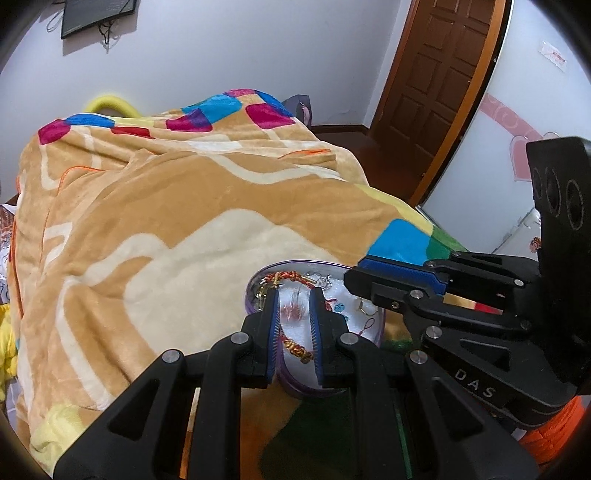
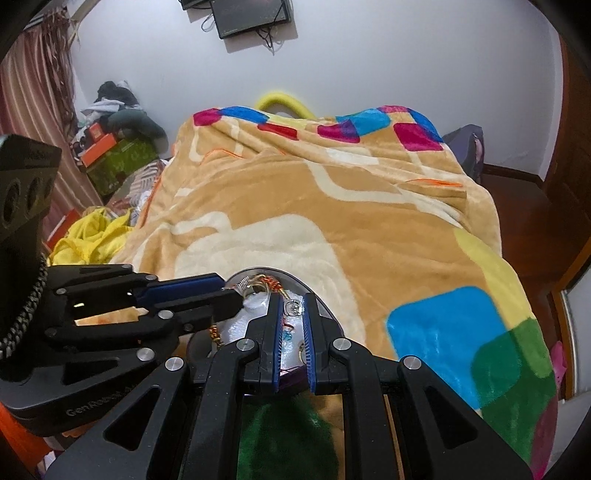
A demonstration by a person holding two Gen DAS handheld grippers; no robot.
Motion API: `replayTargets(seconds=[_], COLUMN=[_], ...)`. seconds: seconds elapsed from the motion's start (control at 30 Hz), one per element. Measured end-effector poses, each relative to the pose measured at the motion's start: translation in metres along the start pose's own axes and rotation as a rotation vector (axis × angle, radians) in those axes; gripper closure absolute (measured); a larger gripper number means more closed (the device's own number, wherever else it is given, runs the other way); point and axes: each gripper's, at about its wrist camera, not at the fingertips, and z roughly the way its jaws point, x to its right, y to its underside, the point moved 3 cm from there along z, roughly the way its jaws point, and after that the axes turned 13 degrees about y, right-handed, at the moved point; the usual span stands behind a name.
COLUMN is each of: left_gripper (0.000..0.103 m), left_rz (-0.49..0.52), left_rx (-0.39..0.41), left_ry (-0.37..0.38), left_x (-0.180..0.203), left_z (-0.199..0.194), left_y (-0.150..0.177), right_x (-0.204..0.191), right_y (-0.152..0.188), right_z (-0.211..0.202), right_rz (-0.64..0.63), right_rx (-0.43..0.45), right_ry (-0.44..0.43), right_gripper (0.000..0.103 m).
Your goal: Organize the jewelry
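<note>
A clear purple-rimmed jewelry tray lies on the blanket and holds several pieces on white padding. A red and gold cord bracelet and a thin ring lie in it. My left gripper hovers over the tray, fingers a little apart, nothing clearly held. My right gripper is over the same tray, its fingers narrowly apart around a small clear-stone ring. Each gripper shows in the other's view, the right and the left.
A tan plush blanket with coloured squares covers the bed. Clothes and boxes are piled at the left, with a yellow cloth. A brown door stands at the right. A screen hangs on the wall.
</note>
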Motion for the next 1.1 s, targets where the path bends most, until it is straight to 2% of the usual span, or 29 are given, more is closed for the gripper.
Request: replayTargets(seconds=[0.2,0.4,0.47,0.53,0.63,0.87,1.1], left_gripper=[0.088,0.087,0.086,0.080,0.073,0.069,0.066], left_rz=[-0.011,0.009,0.019,0.031,0.056,0.088,0.144], left_rx=[-0.006,0.031,0.050,0.068,0.105,0.203,0.349], left_ry=[0.001,-0.020,-0.032,-0.049,-0.079,-0.104,-0.102], left_x=[-0.002,0.006,0.011,0.016,0.027,0.055,0.097], left_z=[-0.002,-0.023,-0.035,-0.045,-0.065,-0.120,-0.188], left_y=[-0.001,-0.003,-0.004,-0.004,-0.004,-0.004,-0.003], right_x=[0.002,0.000,0.000,-0.001,-0.001,-0.003,-0.007], right_y=[0.001,0.002,0.001,0.000,-0.002,-0.005,-0.010], right_z=[0.003,-0.008,-0.016,-0.024,-0.043,-0.096,-0.173], right_rz=[0.009,-0.016,-0.016,-0.013,-0.013,-0.018,-0.012], right_rx=[-0.036,-0.031,-0.017,-0.005,0.027,0.123,0.293], right_ry=[-0.006,0.023,0.026,0.028,0.038,0.064,0.090], right_gripper=[0.093,0.085,0.084,0.083,0.082,0.080,0.080])
